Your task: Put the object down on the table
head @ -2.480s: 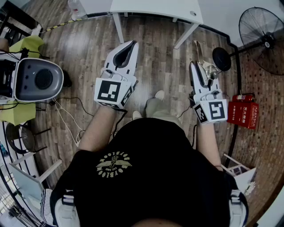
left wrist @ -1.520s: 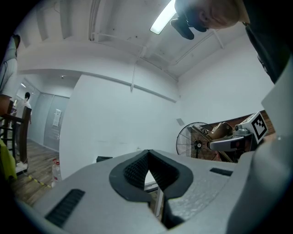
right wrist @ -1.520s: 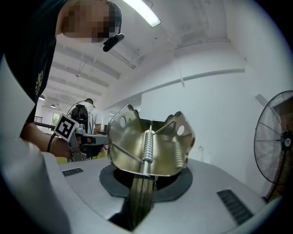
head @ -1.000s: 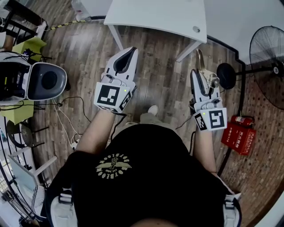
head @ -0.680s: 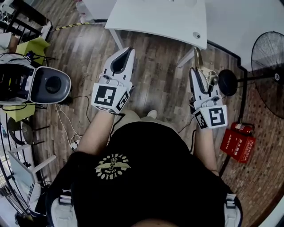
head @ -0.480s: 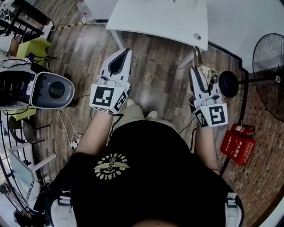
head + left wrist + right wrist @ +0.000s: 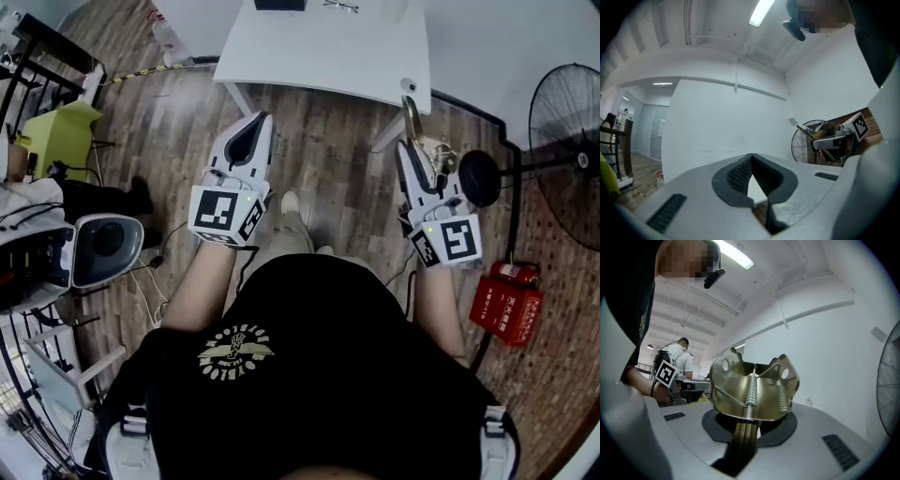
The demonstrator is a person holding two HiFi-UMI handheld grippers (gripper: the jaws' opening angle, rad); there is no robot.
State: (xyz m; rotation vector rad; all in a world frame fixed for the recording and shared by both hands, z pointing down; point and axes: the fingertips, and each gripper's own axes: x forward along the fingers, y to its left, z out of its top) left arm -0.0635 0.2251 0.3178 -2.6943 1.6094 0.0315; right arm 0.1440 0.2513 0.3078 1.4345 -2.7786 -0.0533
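Head view steeply down, gripper views close along fingers, level, sharing the fan

A ceiling strip lamp is glaring overhead in both gripper views, washing the walls pale and even. My head view is bowing hard toward dark, vignetted corners, and the white table is bleaching out. The brass clamp in my right gripper is catching crisp glints, while the casing nearest the lens is blurring softly.

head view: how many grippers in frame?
2. Left gripper at the left, over the floor, shut and empty. Right gripper at the right, shut on a brass clip. Neither is hidden.
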